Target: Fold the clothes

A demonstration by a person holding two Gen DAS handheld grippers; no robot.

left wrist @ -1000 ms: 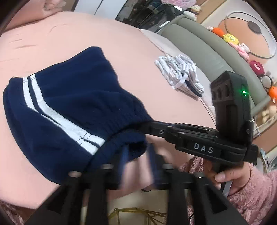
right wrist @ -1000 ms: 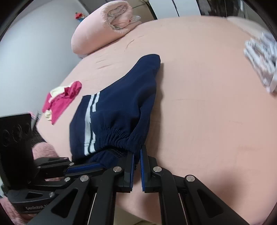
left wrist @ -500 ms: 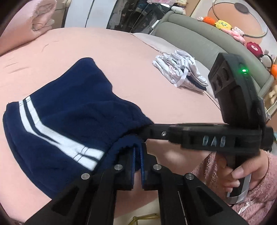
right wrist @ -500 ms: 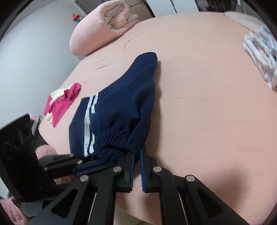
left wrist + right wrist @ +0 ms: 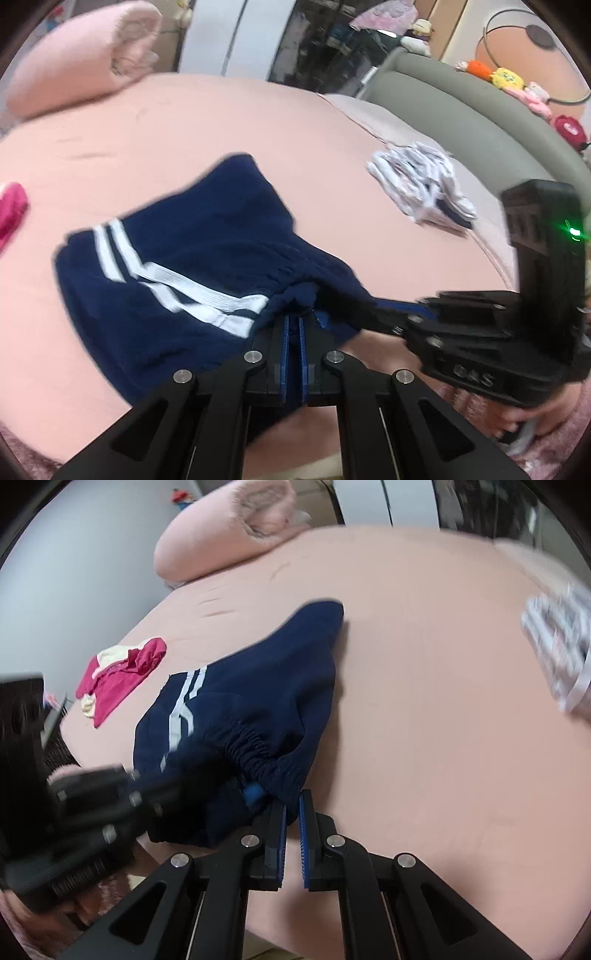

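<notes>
Navy shorts (image 5: pixel 207 266) with two white side stripes lie on the pink bed, their elastic waistband bunched at the near edge. My left gripper (image 5: pixel 292 325) is shut on the waistband. My right gripper (image 5: pixel 292 805) is shut on the same waistband a little to the right; it also shows in the left wrist view as a black body (image 5: pixel 480 347) coming in from the right. In the right wrist view the shorts (image 5: pixel 266 686) stretch away toward the upper middle, and the left gripper's body (image 5: pixel 92 805) crosses from the left, blurred.
A rolled pink blanket (image 5: pixel 81 70) lies at the far left of the bed (image 5: pixel 184 122). A folded white striped pile (image 5: pixel 421 184) sits at the right, a magenta garment (image 5: pixel 122 672) at the left. A grey-green headboard (image 5: pixel 480 122) with plush toys runs along the right.
My left gripper's jaws closed on the waistband beside the right gripper. Both views tilted up, showing more of the far bed and the rolled blanket.
</notes>
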